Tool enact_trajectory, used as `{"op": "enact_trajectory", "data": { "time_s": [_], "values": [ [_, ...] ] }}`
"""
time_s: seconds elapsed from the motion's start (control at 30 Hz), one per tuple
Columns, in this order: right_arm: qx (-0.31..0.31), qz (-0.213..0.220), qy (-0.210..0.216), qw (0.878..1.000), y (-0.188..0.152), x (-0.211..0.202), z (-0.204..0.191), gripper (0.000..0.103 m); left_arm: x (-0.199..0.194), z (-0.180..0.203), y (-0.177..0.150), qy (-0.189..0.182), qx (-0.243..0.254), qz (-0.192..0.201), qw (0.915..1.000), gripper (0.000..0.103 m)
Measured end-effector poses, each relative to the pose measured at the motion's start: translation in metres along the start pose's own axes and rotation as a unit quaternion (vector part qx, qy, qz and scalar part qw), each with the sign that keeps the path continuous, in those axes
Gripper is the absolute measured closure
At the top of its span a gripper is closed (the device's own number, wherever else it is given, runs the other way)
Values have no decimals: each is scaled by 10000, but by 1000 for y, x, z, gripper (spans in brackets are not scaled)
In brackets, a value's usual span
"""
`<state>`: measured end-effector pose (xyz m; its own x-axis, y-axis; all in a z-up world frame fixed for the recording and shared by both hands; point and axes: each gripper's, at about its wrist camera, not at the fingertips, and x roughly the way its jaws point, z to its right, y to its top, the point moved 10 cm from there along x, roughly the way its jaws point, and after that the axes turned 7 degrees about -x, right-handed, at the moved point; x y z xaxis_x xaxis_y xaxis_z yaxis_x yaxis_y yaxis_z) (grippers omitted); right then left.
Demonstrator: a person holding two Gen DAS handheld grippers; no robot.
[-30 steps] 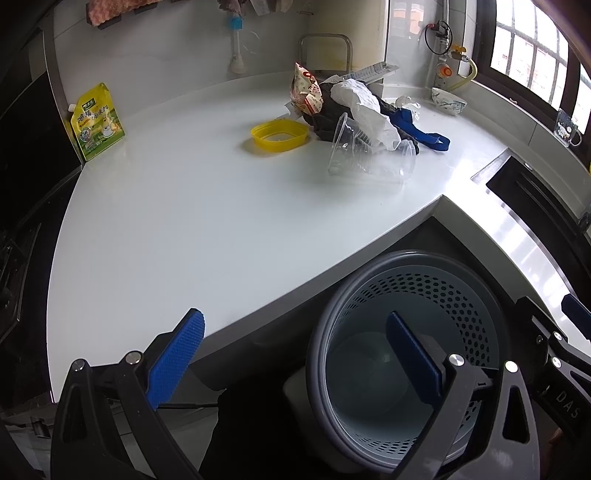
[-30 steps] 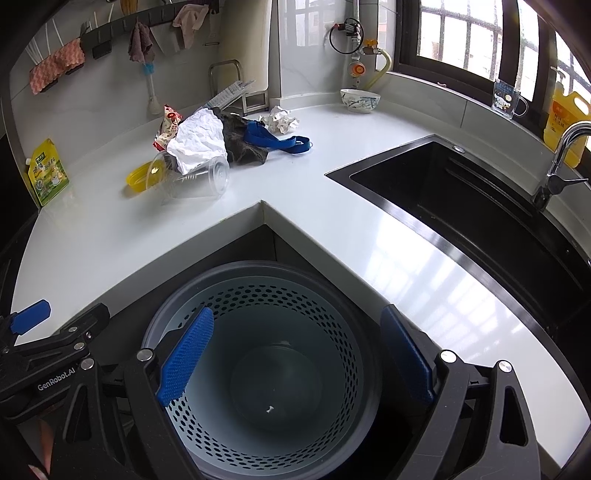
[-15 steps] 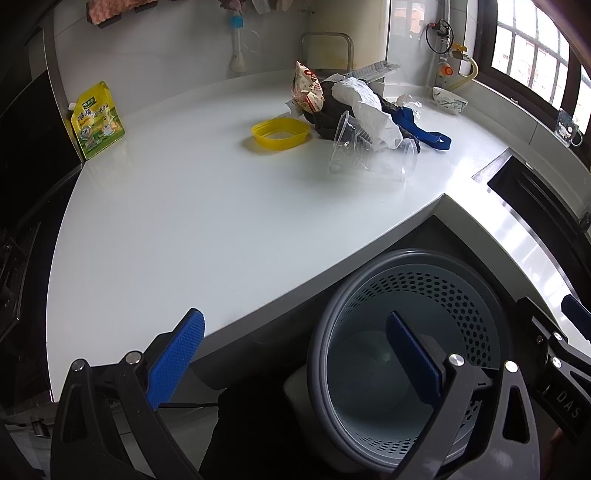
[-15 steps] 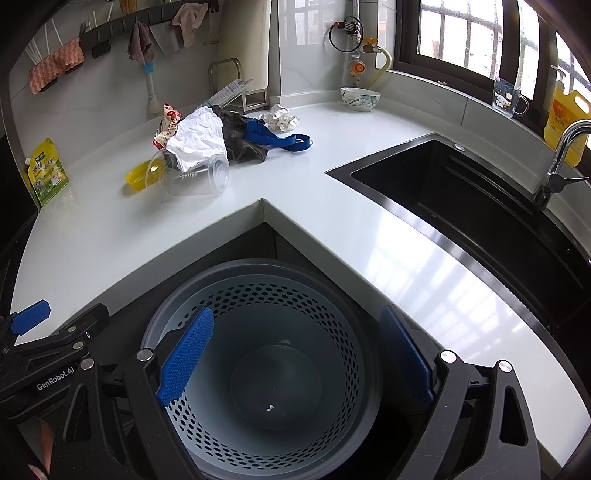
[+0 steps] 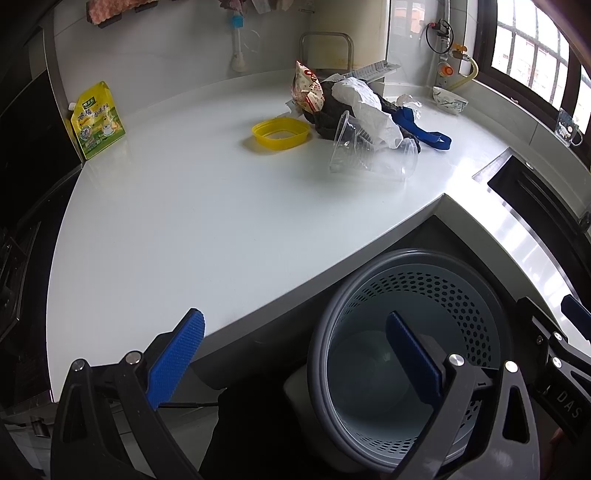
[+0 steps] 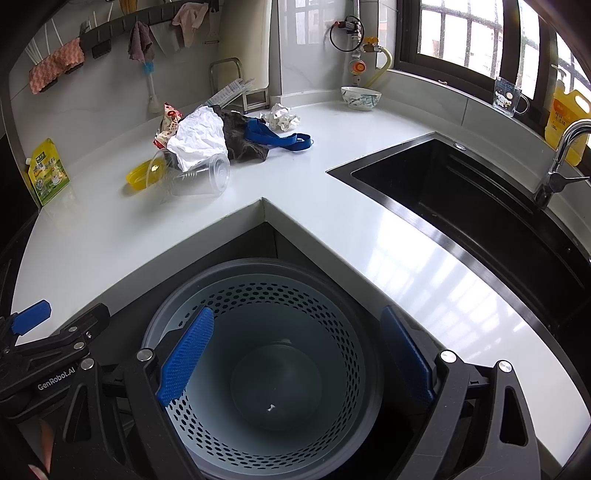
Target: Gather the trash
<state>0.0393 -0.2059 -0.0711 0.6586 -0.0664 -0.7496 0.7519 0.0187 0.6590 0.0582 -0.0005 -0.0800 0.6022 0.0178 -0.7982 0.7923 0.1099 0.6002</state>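
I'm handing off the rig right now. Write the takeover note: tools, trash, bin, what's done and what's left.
Left tool: open, holding nothing.
Right tool: open, holding nothing, above the bin.
Bin: below the counter corner, nothing in it but a tiny scrap.
Trash, all on the counter: clear cups, yellow lid, snack wrapper, white paper, crumpled ball.
Done: nothing binned.
Left: everything.

White L-shaped countertop (image 6: 332,206) fills mid-frame, glossy, reflecting daylight lower right. Black sink (image 6: 461,199) at right, chrome faucet (image 6: 561,158) at far right edge. Dark-framed window (image 6: 469,33) upper right. Pale tiled wall (image 6: 110,92) upper left, with hanging rail (image 6: 122,26) holding cloths.
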Motion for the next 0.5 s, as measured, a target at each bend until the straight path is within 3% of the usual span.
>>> {"op": "enact_trajectory", "data": {
  "time_s": [0.5],
  "values": [
    [1,-6,-4,10000,-2,1,0,15,0,0,-1,-15,-4,-6,10000,6]
  ]
}}
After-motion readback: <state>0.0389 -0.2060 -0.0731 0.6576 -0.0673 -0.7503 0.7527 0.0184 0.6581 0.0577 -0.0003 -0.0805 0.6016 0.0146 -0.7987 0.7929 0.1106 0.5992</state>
